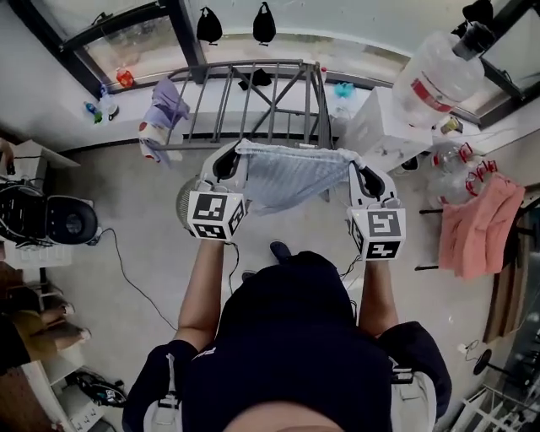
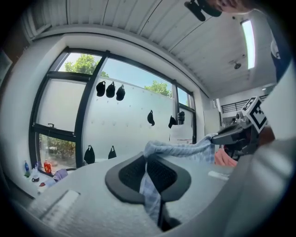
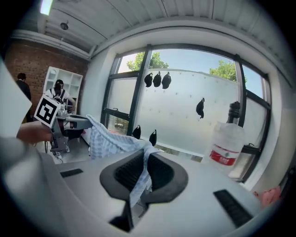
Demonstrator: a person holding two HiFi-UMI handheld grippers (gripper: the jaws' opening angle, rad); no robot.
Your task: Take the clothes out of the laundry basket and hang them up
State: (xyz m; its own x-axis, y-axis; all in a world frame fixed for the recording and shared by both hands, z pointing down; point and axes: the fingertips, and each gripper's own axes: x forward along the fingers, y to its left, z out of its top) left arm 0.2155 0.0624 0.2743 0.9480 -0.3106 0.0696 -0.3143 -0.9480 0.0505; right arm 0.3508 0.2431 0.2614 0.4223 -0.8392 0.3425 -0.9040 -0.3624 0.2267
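Observation:
A light blue checked cloth point(image 1: 291, 175) hangs stretched between my two grippers, held up at chest height in front of the grey metal drying rack point(image 1: 253, 101). My left gripper point(image 1: 229, 162) is shut on the cloth's left corner, and my right gripper point(image 1: 364, 179) is shut on its right corner. In the left gripper view the cloth point(image 2: 180, 149) runs from the closed jaws point(image 2: 147, 173) across to the right gripper point(image 2: 240, 132). The right gripper view shows the cloth point(image 3: 111, 141) pinched in its jaws point(image 3: 144, 173) and leading to the left gripper point(image 3: 69, 122).
A purple garment point(image 1: 169, 103) hangs on the rack's left end. A round mesh basket point(image 1: 186, 202) stands on the floor below my left gripper. A large water bottle point(image 1: 439, 76) stands at the right, with a pink garment point(image 1: 477, 228) on a stand beside it. Black clips hang on the window point(image 1: 209, 25).

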